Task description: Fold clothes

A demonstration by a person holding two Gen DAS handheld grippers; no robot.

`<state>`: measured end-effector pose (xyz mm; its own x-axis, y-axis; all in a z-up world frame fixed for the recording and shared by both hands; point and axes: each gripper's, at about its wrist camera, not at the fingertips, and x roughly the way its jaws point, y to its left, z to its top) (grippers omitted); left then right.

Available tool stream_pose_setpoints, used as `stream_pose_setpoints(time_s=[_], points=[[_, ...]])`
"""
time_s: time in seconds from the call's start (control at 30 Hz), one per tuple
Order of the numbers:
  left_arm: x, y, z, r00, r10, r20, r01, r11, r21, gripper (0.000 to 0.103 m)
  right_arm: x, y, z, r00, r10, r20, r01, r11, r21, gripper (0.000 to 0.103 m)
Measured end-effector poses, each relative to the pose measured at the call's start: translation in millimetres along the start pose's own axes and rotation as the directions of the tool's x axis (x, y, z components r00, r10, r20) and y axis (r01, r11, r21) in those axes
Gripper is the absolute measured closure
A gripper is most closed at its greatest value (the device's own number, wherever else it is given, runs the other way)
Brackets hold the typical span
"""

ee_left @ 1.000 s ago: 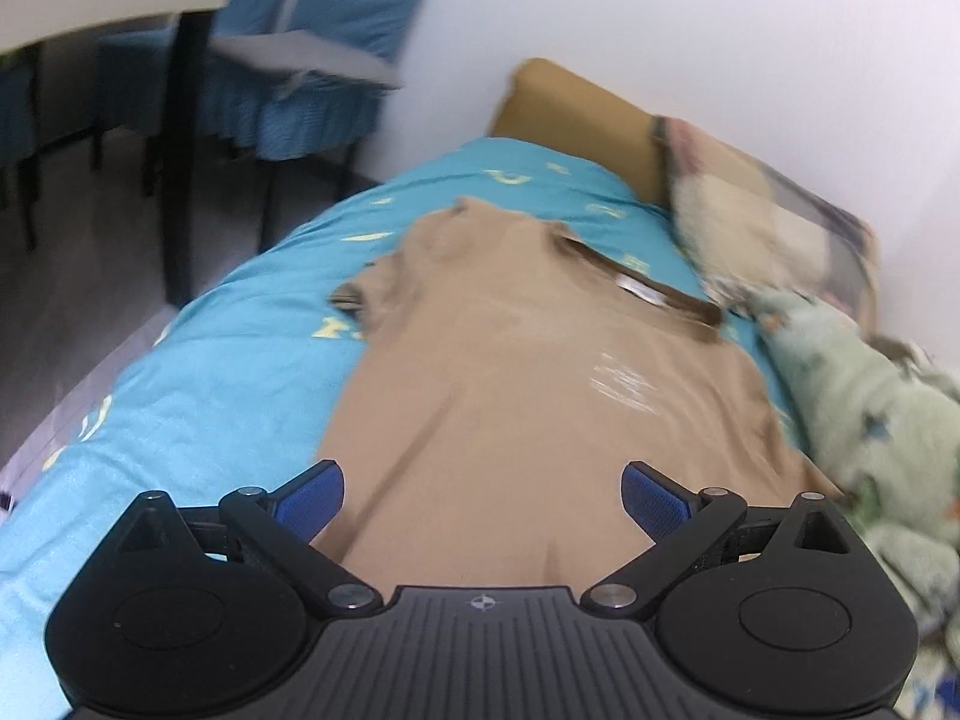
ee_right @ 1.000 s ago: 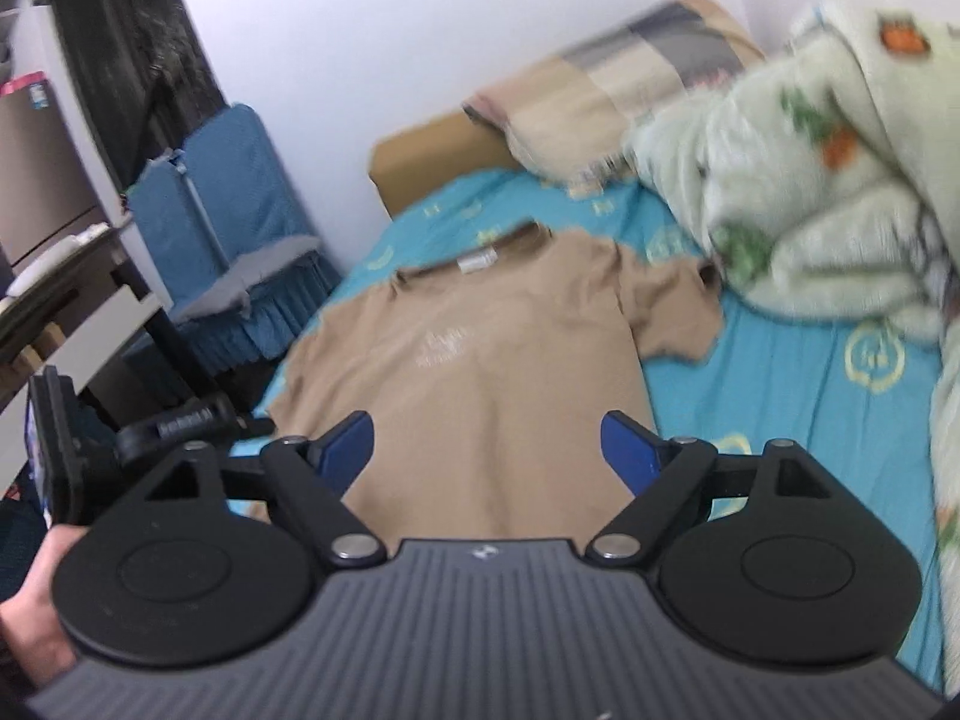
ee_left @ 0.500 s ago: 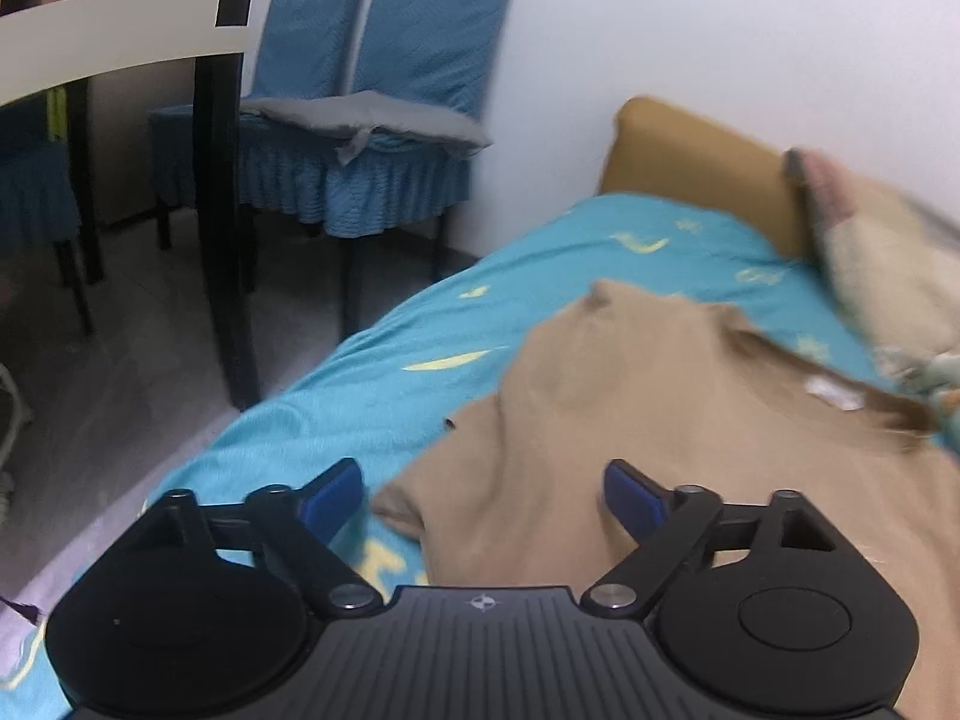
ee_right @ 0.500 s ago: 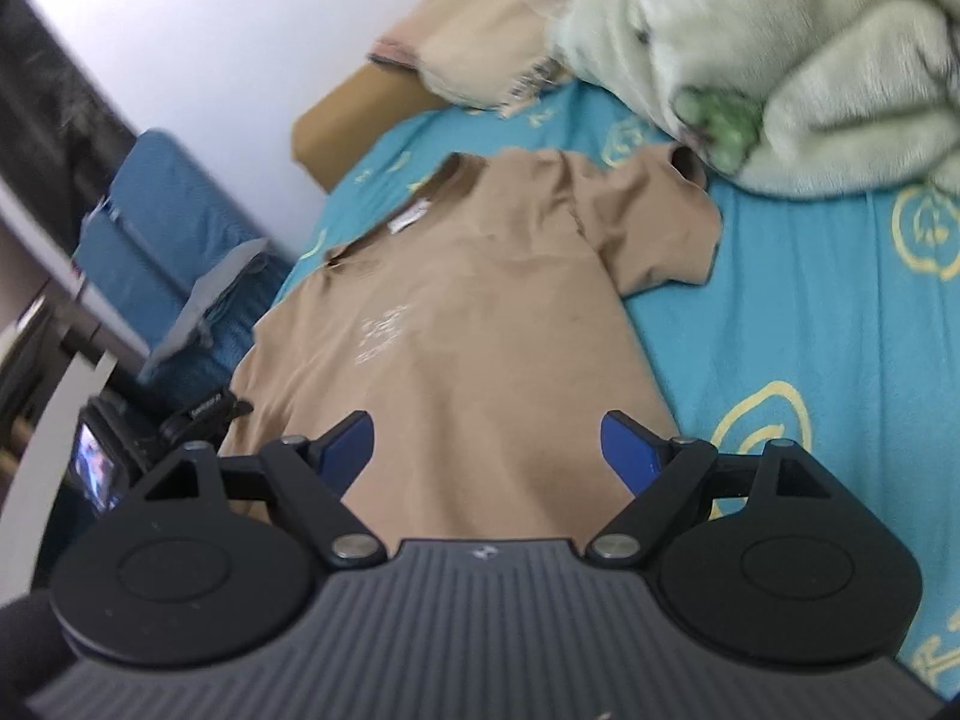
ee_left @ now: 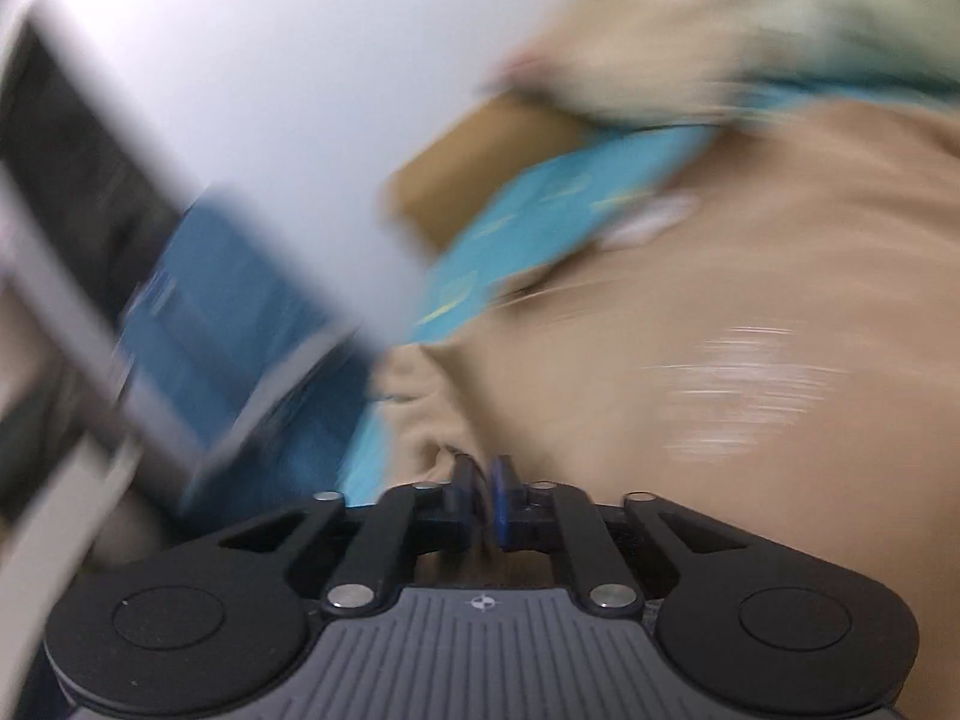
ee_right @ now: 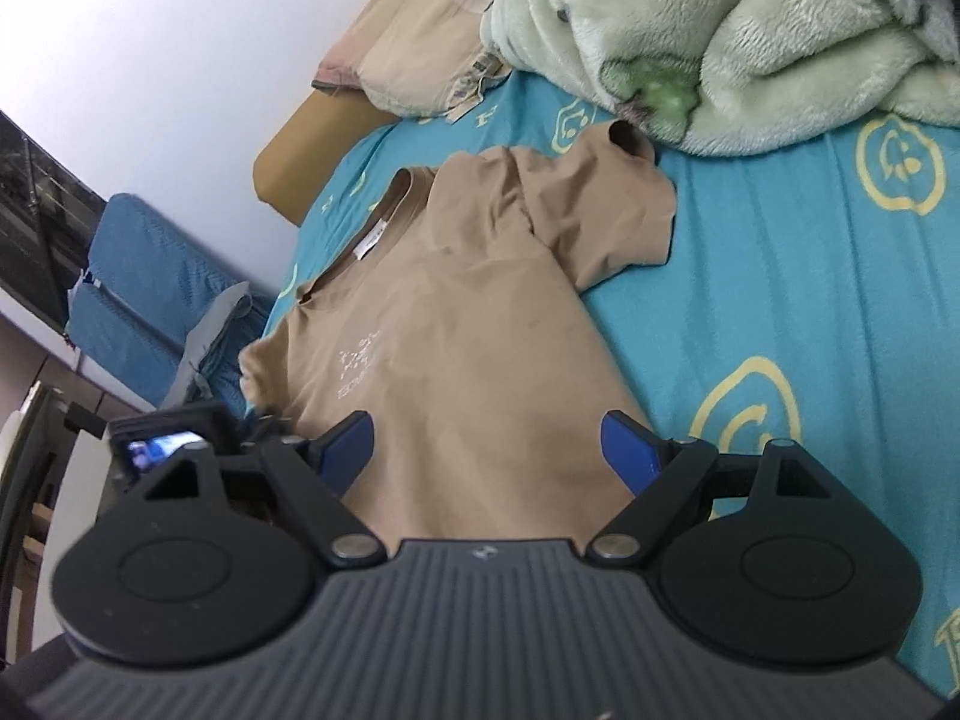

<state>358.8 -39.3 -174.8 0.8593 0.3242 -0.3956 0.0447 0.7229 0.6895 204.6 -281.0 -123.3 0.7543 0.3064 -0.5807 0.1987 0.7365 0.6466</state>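
Nearest to you, your left gripper (ee_left: 480, 495) has its blue pads pressed together on a bunched fold of the tan T-shirt (ee_left: 690, 312), at the sleeve edge on the shirt's left side; the left wrist view is heavily blurred, so finer detail there cannot be read. Your right gripper (ee_right: 486, 450) stands wide open above the shirt's lower body, its two blue pads (ee_right: 345, 441) well apart and nothing between them.

One T-shirt (ee_right: 444, 312) is present. It lies front-up and mostly flat on the turquoise bedsheet (ee_right: 780, 276), hem toward you, collar away. It is plain tan with a small pale print on the chest, a white label inside the neckline, and two short sleeves: the right one spread flat on the sheet, the left one puckered where it is pinched.

Beyond the right sleeve, one pale green fleece blanket (ee_right: 720, 30) is heaped on the sheet, just beside the sleeve cuff. Farther on, one patchwork pillow (ee_right: 408, 54) rests near the tan headboard (ee_right: 288, 162). Blue-covered chairs (ee_right: 138, 276) stand off the bed's left side; their count cannot be told.
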Motion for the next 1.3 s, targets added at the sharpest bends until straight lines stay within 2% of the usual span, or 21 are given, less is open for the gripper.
stream_pose_setpoints(time_s=[0.1, 0.2, 0.23, 0.33, 0.43, 0.47, 0.53, 0.57, 0.63, 0.7, 0.77, 0.83, 0.87, 0.93, 0.97, 1.03, 1.07, 1.17, 1.2, 1.27, 1.3], points=[[-12.6, -34.0, 6.3, 0.994, -0.110, 0.004, 0.109, 0.988, 0.108, 0.102, -0.2, -2.8, -0.1, 1.000, -0.012, -0.003, 0.012, 1.000, 0.005, 0.018], [-16.4, -29.1, 9.5, 0.992, -0.124, -0.001, 0.124, 0.991, 0.043, 0.097, -0.4, -5.5, -0.4, 1.000, -0.024, -0.007, 0.024, 1.000, 0.010, 0.018], [-17.6, -21.5, 9.6, 0.988, -0.152, -0.001, 0.152, 0.988, -0.002, 0.091, -0.4, -6.7, -0.6, 1.000, -0.026, -0.009, 0.026, 1.000, 0.014, 0.018], [-28.2, 18.4, 1.8, 0.967, -0.255, 0.030, 0.256, 0.949, -0.182, 0.041, 0.2, -9.1, -1.5, 0.999, -0.028, -0.015, 0.029, 0.999, 0.027, 0.018], [-40.4, 70.8, -16.5, 0.933, -0.326, 0.150, 0.359, 0.841, -0.405, 0.033, 3.1, -9.0, -3.2, 0.999, -0.036, -0.023, 0.036, 0.999, 0.024, 0.018], [-44.1, 89.4, -24.9, 0.921, -0.329, 0.209, 0.389, 0.789, -0.475, 0.022, 4.5, -8.9, -4.2, 0.999, -0.039, -0.027, 0.040, 0.999, 0.021, 0.018], [-45.3, 115.6, -36.8, 0.934, -0.228, 0.276, 0.352, 0.722, -0.595, 0.007, 7.7, -9.0, -5.7, 0.998, -0.048, -0.035, 0.049, 0.999, 0.016, 0.018], [-37.5, 127.0, -43.3, 0.944, -0.178, 0.278, 0.322, 0.684, -0.654, 0.007, 9.2, -9.5, -6.7, 0.998, -0.052, -0.040, 0.053, 0.999, 0.015, 0.018], [-11.6, 151.2, -60.4, 0.958, -0.140, 0.250, 0.284, 0.579, -0.764, 0.008, 12.4, -10.1, -9.0, 0.997, -0.062, -0.048, 0.062, 0.998, 0.006, 0.018], [18.8, 165.8, -77.7, 0.975, -0.143, 0.171, 0.220, 0.484, -0.847, 0.011, 16.6, -10.8, -11.0, 0.995, -0.082, -0.055, 0.081, 0.997, -0.012, 0.018], [49.9, 173.9, -92.7, 0.972, -0.198, 0.127, 0.196, 0.387, -0.901, 0.012, 22.1, -11.4, -13.0, 0.993, -0.101, -0.062, 0.100, 0.995, -0.019, 0.018], [78.5, 178.0, -102.2, 0.936, -0.317, 0.156, 0.250, 0.284, -0.926, 0.021, 27.9, -11.8, -15.7, 0.991, -0.117, -0.068, 0.115, 0.993, -0.027, 0.018], [87.0, 176.9, -99.5, 0.924, -0.348, 0.160, 0.266, 0.281, -0.922, 0.036, 31.0, -11.2, -17.7, 0.989, -0.125, -0.074, 0.123, 0.992, -0.039, 0.018], [104.1, 174.8, -94.2, 0.897, -0.408, 0.169, 0.296, 0.273, -0.915, 0.051, 36.5, -8.4, -21.7, 0.987, -0.143, -0.079, 0.137, 0.988, -0.076, 0.017], [109.5, 177.8, -92.4, 0.892, -0.422, 0.162, 0.298, 0.277, -0.913, 0.071, 38.2, -5.8, -23.3, 0.985, -0.154, -0.072, 0.147, 0.984, -0.101, 0.017], [120.2, 183.9, -88.8, 0.880, -0.450, 0.150, 0.301, 0.285, -0.910, 0.095, 41.2, -1.3, -25.9, 0.983, -0.174, -0.060, 0.164, 0.976, -0.145, 0.017], [125.5, 187.0, -87.1, 0.874, -0.464, 0.143, 0.303, 0.289, -0.908, 0.095, 42.5, 0.2, -26.4, 0.982, -0.183, -0.055, 0.172, 0.972, -0.158, 0.017], [140.0, 223.4, -97.5, 0.906, -0.401, 0.135, 0.268, 0.298, -0.916, 0.096, 45.0, 3.7, -26.4, 0.978, -0.204, -0.049, 0.193, 0.966, -0.173, 0.017], [143.6, 240.8, -96.3, 0.923, -0.370, 0.111, 0.242, 0.329, -0.913, 0.097, 45.0, 4.2, -26.2, 0.978, -0.205, -0.046, 0.195, 0.967, -0.165, 0.017], [155.6, 271.5, -87.3, 0.952, -0.304, 0.039, 0.173, 0.428, -0.887, 0.098, 47.2, 5.4, -26.6, 0.977, -0.210, -0.041, 0.200, 0.965, -0.168, 0.017], [163.7, 287.2, -81.8, 0.969, -0.247, -0.024, 0.106, 0.499, -0.860, 0.098, 48.5, 6.5, -26.7, 0.976, -0.216, -0.038, 0.206, 0.963, -0.174, 0.017]])
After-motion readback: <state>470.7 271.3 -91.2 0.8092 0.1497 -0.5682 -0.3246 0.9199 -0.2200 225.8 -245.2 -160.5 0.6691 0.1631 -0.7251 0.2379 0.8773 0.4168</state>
